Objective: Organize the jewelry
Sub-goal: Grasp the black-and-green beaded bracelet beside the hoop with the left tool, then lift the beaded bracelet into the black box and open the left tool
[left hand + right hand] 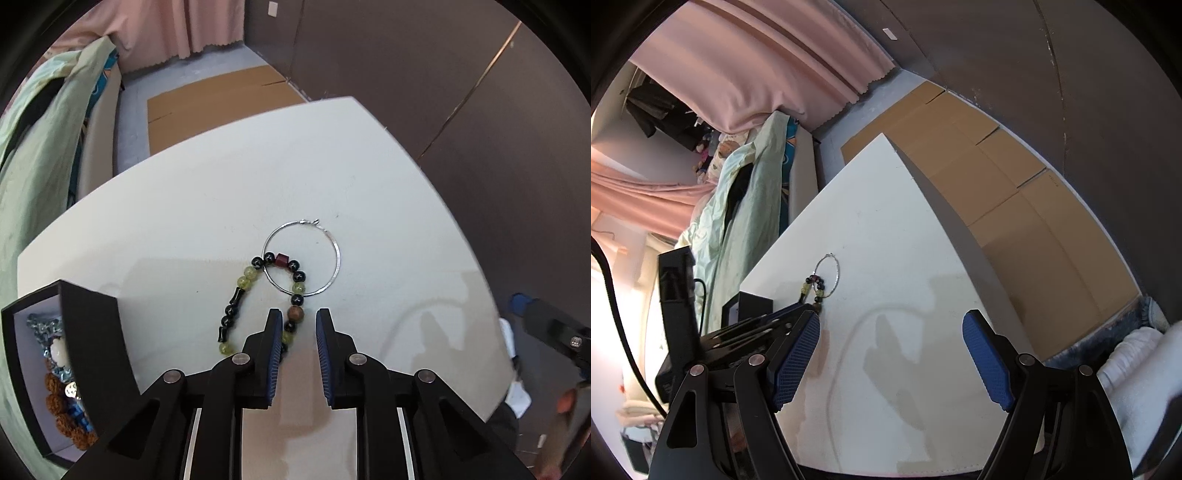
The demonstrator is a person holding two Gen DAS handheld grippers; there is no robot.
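Round glossy beads (295, 275) w/ thin wire hoop (302, 258)

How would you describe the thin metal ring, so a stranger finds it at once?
Look at the white table, near its middle. The silver hoop lies flat there, overlapping the far end of the beaded bracelet. Unlike the bracelet, it is bare wire without beads.

The bead bracelet's (258, 295) near end hides behind the left hand-held gripper's (298, 325) finger.
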